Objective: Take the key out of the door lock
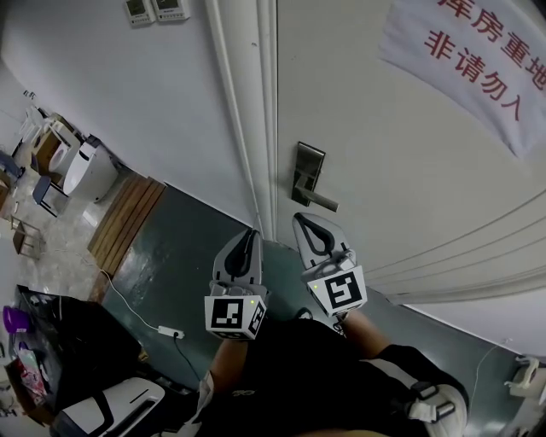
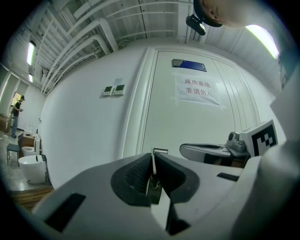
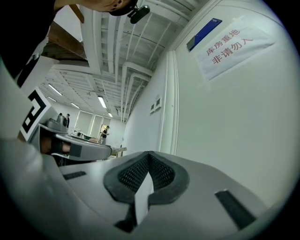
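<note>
The white door carries a metal lock plate with a lever handle [image 1: 307,177], just right of the door frame. From here I cannot make out a key at the lock. My left gripper [image 1: 252,232] is held short of the door, below and left of the plate, with its jaws shut. In the left gripper view the top of the lock plate [image 2: 160,151] peeks over the left gripper's [image 2: 153,158] closed tips. My right gripper [image 1: 300,218] sits just below the handle, also shut, its pads meeting in the right gripper view [image 3: 149,155]. Nothing shows held in either.
A white sign with red print [image 1: 478,51] hangs on the door's upper right. Two wall controls [image 1: 153,10] are mounted left of the frame. On the floor to the left lie a wooden board [image 1: 128,218], a white appliance [image 1: 85,171] and a power strip [image 1: 171,331].
</note>
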Tool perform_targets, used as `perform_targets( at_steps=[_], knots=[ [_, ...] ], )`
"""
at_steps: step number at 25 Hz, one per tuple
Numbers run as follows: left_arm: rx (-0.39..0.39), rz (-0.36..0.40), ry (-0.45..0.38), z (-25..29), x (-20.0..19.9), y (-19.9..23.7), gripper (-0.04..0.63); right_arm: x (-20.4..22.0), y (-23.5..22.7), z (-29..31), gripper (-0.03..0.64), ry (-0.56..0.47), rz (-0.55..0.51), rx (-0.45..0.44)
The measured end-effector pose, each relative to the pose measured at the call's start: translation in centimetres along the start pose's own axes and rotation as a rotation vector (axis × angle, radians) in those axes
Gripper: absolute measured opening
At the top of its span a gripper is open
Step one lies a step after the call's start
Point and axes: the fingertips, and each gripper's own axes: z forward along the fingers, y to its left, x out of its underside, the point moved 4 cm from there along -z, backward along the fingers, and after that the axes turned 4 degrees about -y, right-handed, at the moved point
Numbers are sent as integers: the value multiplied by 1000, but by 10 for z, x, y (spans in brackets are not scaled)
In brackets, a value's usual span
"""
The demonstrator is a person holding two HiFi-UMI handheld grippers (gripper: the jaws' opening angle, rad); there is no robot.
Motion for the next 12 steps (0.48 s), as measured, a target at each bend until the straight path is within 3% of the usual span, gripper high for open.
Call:
perform_targets(
  at_steps=[12],
  knots=[
    [27, 2, 13, 6, 7, -16, 37, 2, -17, -20, 8, -1, -25, 52]
  ],
)
